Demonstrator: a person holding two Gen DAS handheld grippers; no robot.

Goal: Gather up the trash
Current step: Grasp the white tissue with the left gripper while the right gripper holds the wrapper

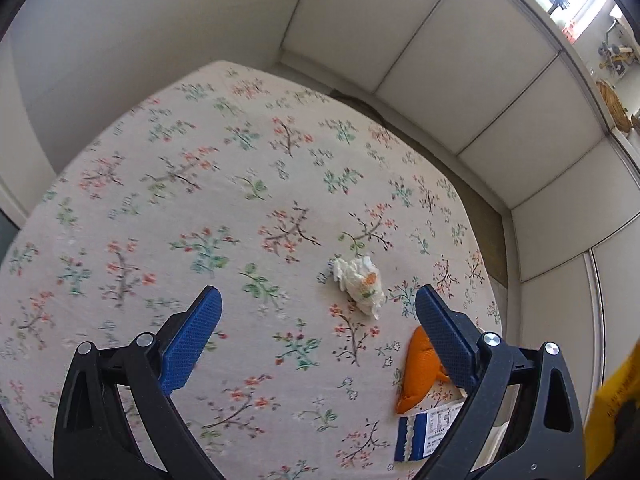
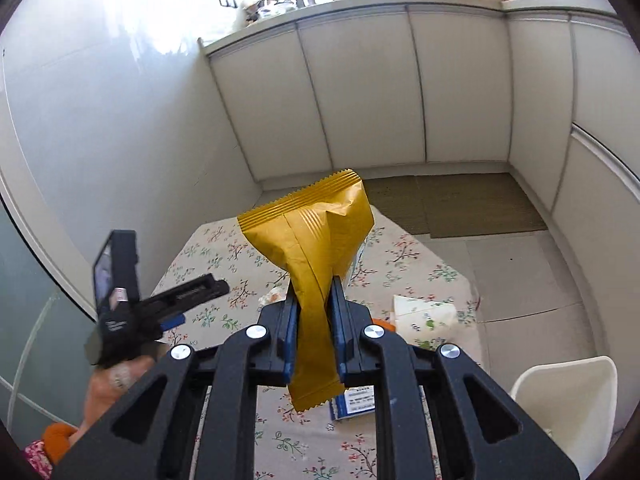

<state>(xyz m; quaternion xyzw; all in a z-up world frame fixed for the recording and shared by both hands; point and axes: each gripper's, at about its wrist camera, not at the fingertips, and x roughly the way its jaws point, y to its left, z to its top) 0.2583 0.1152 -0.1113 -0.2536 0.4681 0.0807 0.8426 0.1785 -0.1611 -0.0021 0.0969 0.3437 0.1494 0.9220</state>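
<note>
My right gripper [image 2: 314, 294] is shut on a yellow snack wrapper [image 2: 312, 232] and holds it up above the floral table [image 2: 224, 256]. The wrapper's edge also shows at the far right of the left wrist view [image 1: 616, 396]. My left gripper [image 1: 318, 300] is open and empty above the floral tablecloth [image 1: 200, 200]. A crumpled white tissue [image 1: 360, 282] lies just ahead between its fingers, nearer the right one. An orange wrapper [image 1: 418, 368] and a blue-and-white packet [image 1: 424, 432] lie by the right finger. The left gripper also shows in the right wrist view [image 2: 176, 304].
A white bin [image 2: 568, 400] stands on the floor at the table's right. A folded floral paper [image 2: 428, 314] lies on the table's right side. White cabinets [image 2: 360, 92] surround the table, with a brown mat [image 2: 460, 204] on the floor beyond.
</note>
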